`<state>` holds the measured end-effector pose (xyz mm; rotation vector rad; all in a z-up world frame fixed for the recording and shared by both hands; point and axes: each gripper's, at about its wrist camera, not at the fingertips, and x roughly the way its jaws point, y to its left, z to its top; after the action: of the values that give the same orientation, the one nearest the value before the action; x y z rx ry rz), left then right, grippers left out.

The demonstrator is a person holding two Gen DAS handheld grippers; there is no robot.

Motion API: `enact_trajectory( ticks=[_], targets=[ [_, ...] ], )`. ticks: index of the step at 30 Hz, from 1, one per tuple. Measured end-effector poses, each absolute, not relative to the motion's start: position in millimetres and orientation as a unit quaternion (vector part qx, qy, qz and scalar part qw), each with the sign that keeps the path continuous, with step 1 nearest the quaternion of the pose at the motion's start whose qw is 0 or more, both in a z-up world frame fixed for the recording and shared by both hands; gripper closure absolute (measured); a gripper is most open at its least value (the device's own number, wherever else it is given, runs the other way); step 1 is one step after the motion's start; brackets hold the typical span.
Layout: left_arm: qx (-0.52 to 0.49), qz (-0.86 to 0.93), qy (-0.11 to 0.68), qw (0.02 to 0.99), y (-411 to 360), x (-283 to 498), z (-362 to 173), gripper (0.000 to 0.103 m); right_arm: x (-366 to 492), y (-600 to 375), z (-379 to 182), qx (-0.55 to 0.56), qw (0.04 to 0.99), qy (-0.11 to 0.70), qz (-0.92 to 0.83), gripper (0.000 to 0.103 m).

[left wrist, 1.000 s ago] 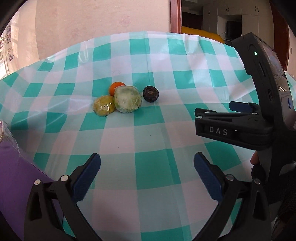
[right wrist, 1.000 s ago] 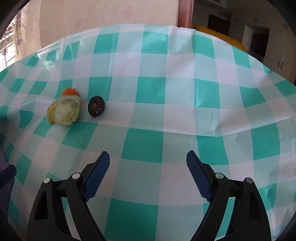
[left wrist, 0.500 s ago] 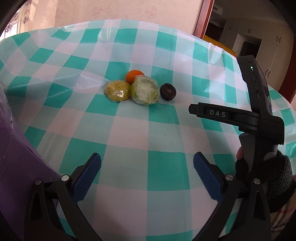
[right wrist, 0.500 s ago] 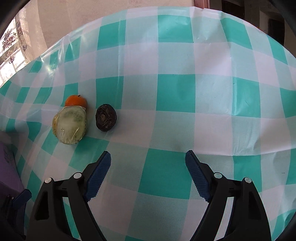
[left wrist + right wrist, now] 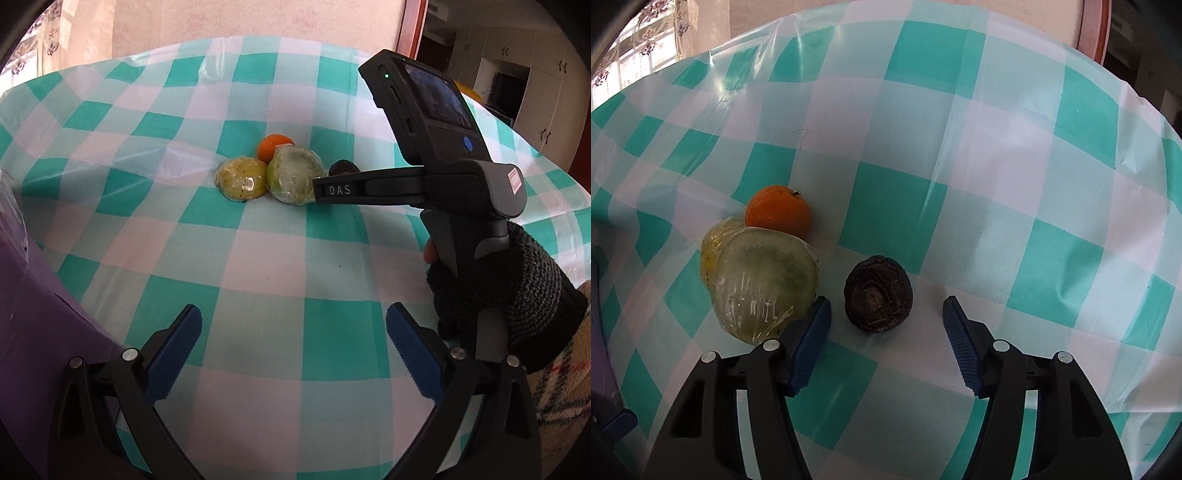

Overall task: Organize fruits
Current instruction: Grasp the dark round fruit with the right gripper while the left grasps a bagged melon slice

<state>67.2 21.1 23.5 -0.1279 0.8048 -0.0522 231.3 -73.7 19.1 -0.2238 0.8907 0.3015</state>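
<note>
Your right claw [image 5: 886, 325] is closing around the dark fruit [image 5: 878, 294] on the bench [image 5: 960, 166], pads not yet touching it; the wrapped green fruit [image 5: 764, 284] lies just left. Your left claw [image 5: 293, 334] hangs released.

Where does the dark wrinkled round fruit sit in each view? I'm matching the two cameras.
Left wrist: dark wrinkled round fruit, centre, mostly hidden behind the right gripper's finger.
Right wrist, lower centre, between the closing right gripper's pads, untouched.
Shared landmark: orange.
</note>
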Motion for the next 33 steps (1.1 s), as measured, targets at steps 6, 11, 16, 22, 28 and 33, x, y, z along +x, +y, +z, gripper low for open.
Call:
enact_trajectory(
  ticks=[6,11,16,22,28,33],
  targets=[
    [-0.065,-0.027,0.391,0.918,21,67,24,0.003,222,-86,22,-0.065,0.891,0.431,0.132,0.068],
    [-0.065,-0.027,0.391,0.918,21,68,24,0.003,187,-126,30,0.001,0.905,0.418,0.082,0.068],
    [-0.061,-0.024,0.398,0.915,20,70,23,0.003,146,-180,27,0.065,0.900,0.429,0.033,0.068],
    [-0.068,0.003,0.409,0.910,19,87,22,0.003,111,-214,28,0.102,0.913,0.394,0.017,0.068],
    [-0.047,0.062,0.415,0.906,5,149,24,0.005,117,-228,24,0.128,0.905,0.406,0.028,0.068],
    [-0.026,0.086,0.443,0.892,-9,202,19,0.012,124,-222,20,0.141,0.903,0.403,0.039,0.068]
  ],
)
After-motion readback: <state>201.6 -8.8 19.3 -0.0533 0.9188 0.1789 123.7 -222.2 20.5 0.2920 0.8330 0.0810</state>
